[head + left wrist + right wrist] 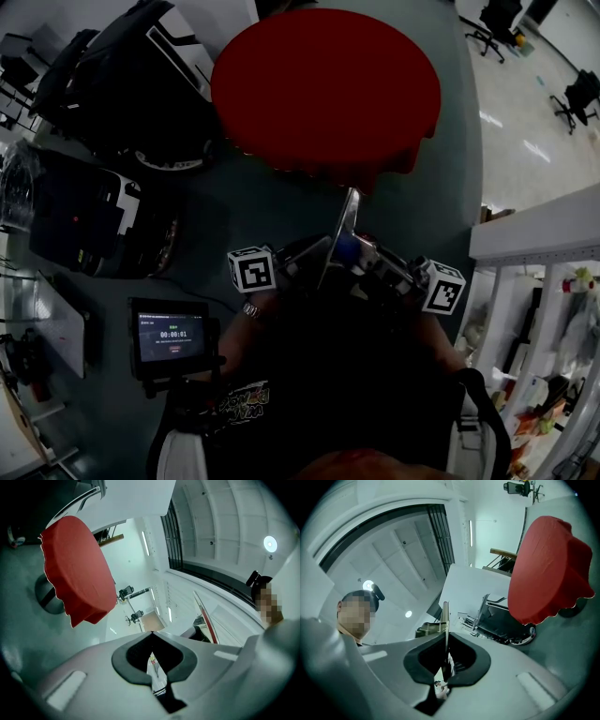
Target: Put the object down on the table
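A round table under a red cloth point(326, 86) stands ahead of me; it also shows in the left gripper view as the red table point(77, 569) and in the right gripper view as the red table point(548, 569). A thin flat metal object point(345, 225) stands on edge between my two grippers, short of the table. My right gripper point(364, 258) is shut on it, and the thin sheet point(446, 620) rises from between the closed jaws point(446, 639). My left gripper point(302, 253) is shut, with nothing between its tips point(151, 637). From there the object's red-edged rim point(206, 618) lies off to the right.
Black equipment cases point(122, 94) crowd the floor left of the table. A small screen point(171, 339) sits by my left arm. White shelving point(534, 272) runs along the right, and office chairs point(497, 23) stand far behind the table.
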{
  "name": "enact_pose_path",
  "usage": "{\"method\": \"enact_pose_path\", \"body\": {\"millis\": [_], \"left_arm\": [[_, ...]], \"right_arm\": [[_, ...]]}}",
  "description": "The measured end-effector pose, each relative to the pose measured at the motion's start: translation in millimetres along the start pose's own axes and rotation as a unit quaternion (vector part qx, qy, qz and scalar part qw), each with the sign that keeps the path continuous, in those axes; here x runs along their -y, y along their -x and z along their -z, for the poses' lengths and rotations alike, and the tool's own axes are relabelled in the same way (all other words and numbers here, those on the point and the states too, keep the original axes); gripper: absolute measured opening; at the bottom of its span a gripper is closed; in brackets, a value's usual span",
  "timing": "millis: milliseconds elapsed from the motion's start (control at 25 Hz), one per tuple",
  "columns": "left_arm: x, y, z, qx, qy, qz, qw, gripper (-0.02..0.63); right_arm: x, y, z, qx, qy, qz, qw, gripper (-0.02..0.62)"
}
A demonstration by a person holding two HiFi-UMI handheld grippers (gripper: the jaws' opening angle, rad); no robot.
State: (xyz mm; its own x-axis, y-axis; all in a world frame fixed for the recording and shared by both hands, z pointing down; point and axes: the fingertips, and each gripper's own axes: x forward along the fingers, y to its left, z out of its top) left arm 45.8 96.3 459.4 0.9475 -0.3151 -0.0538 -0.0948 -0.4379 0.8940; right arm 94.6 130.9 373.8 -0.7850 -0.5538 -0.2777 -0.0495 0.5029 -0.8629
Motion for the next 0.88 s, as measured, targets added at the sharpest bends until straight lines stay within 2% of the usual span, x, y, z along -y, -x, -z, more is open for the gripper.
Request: {"method": "enact_pose_path", "body": {"millis": [120, 280, 360, 440, 600, 720, 800, 880], "left_arm": [[-3, 27, -15, 0.01, -0.007, -0.004, 0.9999, 0.018], [-14, 62, -33, 0.007, -0.045, -0.033, 0.9984, 0.018], [-26, 75, -41, 0.006, -0.051, -0.055, 0.9972, 0.018], [-37, 82, -46, 0.009, -0.037, -0.066, 0.9971, 0.018], [-63, 83, -63, 0.013, -0.024, -0.086, 0.9959, 0.018], [-87, 77, -91, 0.019, -0.015, -0.099, 0.9948, 0.018], [-101, 69, -119, 0.023, -0.02, -0.111, 0.9934, 0.018], [-114, 56, -152, 0.029, -0.03, -0.119, 0.992, 0.018]], "right_arm": [[-3, -24, 6, 0.016, -0.01, -0.011, 1.0, 0.006], [18, -58, 7, 0.044, -0.031, -0.008, 0.999, 0.006], [40, -72, 2, 0.056, -0.048, 0.013, 0.997, 0.006], [65, -77, -8, 0.069, -0.068, 0.045, 0.994, 0.006], [136, -71, -64, 0.105, -0.077, 0.128, 0.983, 0.006], [205, -74, -119, 0.107, -0.031, 0.21, 0.971, 0.006], [254, -82, -160, 0.086, 0.018, 0.273, 0.958, 0.006], [297, -109, -204, 0.048, 0.086, 0.302, 0.948, 0.006]]}}
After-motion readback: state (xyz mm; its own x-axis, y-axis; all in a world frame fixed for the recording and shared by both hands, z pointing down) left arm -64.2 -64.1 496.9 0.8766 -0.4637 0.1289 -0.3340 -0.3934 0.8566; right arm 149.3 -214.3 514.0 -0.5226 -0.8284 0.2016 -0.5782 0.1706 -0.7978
